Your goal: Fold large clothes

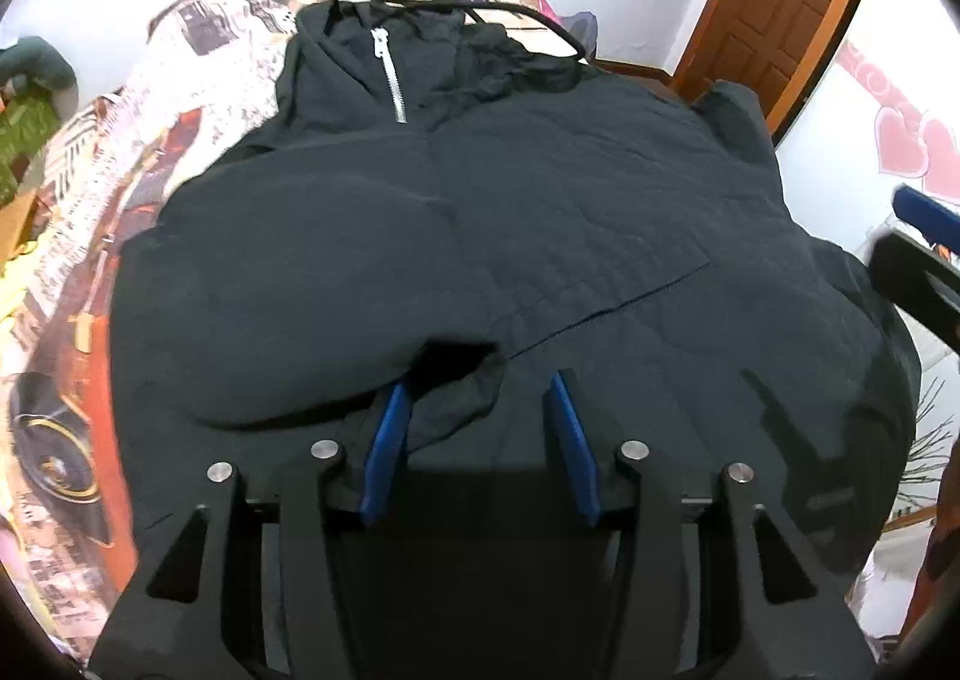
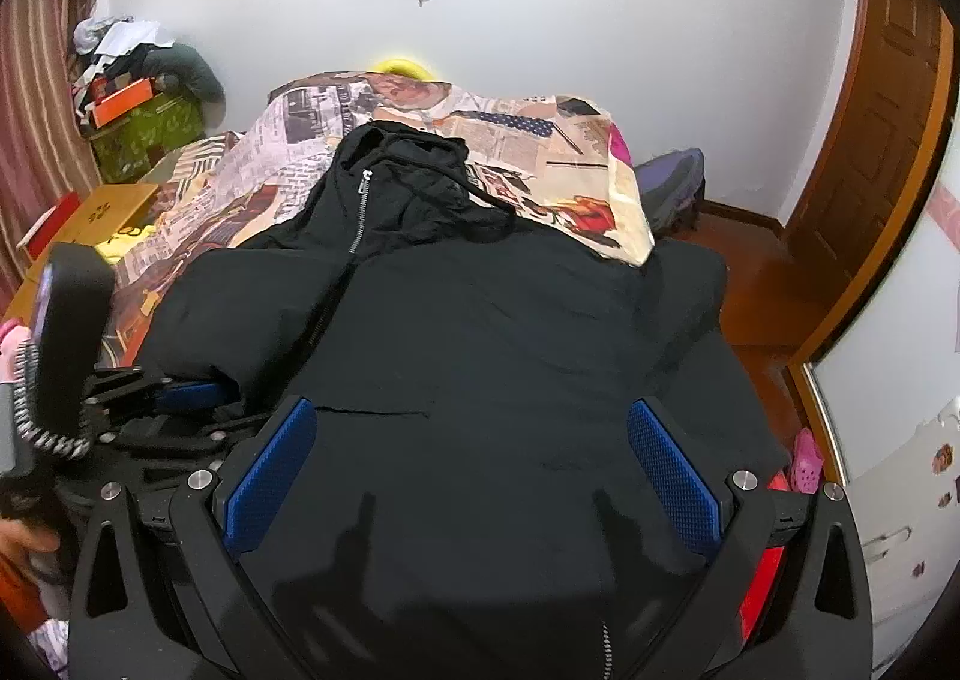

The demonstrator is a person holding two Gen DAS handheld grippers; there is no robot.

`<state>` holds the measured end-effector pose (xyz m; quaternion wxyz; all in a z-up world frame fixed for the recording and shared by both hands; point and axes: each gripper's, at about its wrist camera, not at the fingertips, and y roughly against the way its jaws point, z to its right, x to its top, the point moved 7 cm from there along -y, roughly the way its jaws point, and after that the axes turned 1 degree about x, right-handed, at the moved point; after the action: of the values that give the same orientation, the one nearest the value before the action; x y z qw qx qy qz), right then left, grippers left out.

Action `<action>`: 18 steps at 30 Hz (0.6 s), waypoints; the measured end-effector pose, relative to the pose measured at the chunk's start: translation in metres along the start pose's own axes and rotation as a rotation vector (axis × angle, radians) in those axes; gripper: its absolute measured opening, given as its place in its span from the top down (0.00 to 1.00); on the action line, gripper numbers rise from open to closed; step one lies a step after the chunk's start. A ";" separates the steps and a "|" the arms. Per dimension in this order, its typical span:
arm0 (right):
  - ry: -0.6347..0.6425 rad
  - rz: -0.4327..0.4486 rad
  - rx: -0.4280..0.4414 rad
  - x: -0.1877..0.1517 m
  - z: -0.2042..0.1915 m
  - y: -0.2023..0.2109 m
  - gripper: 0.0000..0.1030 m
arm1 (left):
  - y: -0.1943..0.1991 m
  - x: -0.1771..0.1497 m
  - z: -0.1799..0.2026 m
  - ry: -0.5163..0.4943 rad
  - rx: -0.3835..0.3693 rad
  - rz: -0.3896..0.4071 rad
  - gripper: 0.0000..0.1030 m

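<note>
Left gripper released beside the cuff, right gripper released over the jacket (slippery-looking): a shallow pinch could spill the fold.

Left gripper hangs open over the black jacket, sleeve cuff at its left pad. Zipper at eleven o'clock, bedspread beneath.
</note>
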<state>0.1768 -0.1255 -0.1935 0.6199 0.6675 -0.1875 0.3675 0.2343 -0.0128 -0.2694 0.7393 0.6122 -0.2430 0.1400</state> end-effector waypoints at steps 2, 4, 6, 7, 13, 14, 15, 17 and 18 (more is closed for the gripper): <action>0.017 0.002 0.003 0.003 -0.005 -0.001 0.00 | 0.009 0.001 -0.009 0.020 0.000 0.013 0.49; 0.034 0.010 0.005 0.007 -0.012 0.000 0.00 | 0.022 0.005 -0.022 0.048 0.008 0.041 0.47; 0.050 0.017 0.016 0.010 -0.022 0.000 0.00 | 0.038 0.009 -0.037 0.077 0.025 0.084 0.45; 0.059 0.020 0.026 0.012 -0.027 0.000 0.00 | 0.047 0.010 -0.045 0.090 0.036 0.106 0.43; 0.146 0.031 0.090 0.028 -0.068 -0.006 0.00 | 0.083 0.012 -0.106 0.142 0.176 0.206 0.35; 0.166 0.035 0.102 0.031 -0.076 -0.007 0.00 | 0.088 0.010 -0.121 0.162 0.205 0.215 0.35; 0.188 0.037 0.114 0.034 -0.084 -0.008 0.00 | 0.091 0.007 -0.135 0.183 0.228 0.218 0.35; 0.236 0.037 0.137 0.039 -0.103 -0.014 0.00 | 0.096 0.001 -0.161 0.222 0.273 0.221 0.35; 0.264 0.035 0.152 0.041 -0.114 -0.017 0.00 | 0.098 -0.002 -0.171 0.235 0.292 0.222 0.35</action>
<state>0.1866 -0.0040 -0.1796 0.5804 0.6551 -0.0876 0.4757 0.2153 0.1747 -0.2105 0.6461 0.6619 -0.1980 0.3246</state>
